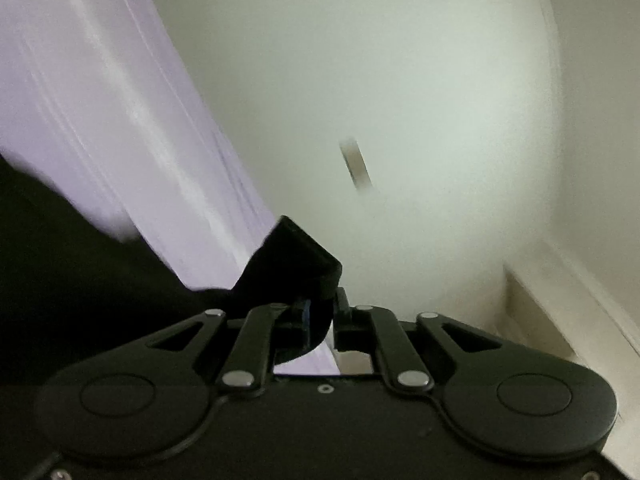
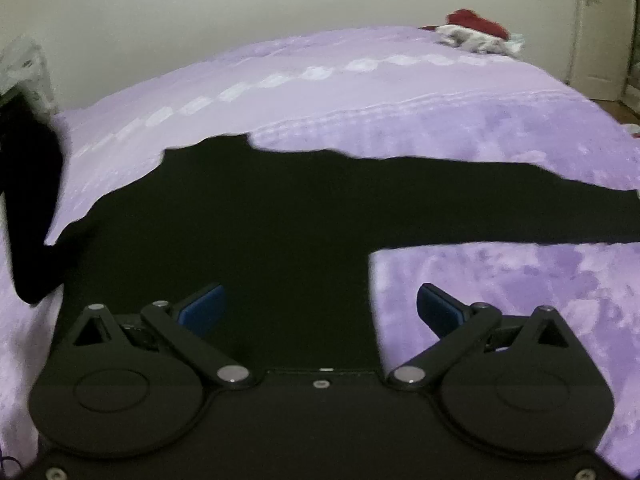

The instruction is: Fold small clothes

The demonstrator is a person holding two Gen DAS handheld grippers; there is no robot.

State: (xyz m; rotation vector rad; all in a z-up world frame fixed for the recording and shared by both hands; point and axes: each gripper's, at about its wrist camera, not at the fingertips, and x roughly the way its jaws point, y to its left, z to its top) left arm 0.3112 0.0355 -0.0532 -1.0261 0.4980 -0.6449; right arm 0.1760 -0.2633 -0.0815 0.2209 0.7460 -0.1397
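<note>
Both differ: left gripper (image 1: 320, 304) points level pinching black garment (image 2: 280, 208); right gripper (image 2: 320, 308) tilts down, spread.

Left hand-held gripper (image 1: 320, 312) clamped, right (image 2: 320, 304) agape

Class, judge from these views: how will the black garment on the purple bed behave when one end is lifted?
Probably floppy: the black garment lies flat on the purple blanket, and its end pinched in the left hand-held gripper bends and trails limply. Likely light, since a small pinch carries it. It may drag or bunch on the plush cover.
</note>
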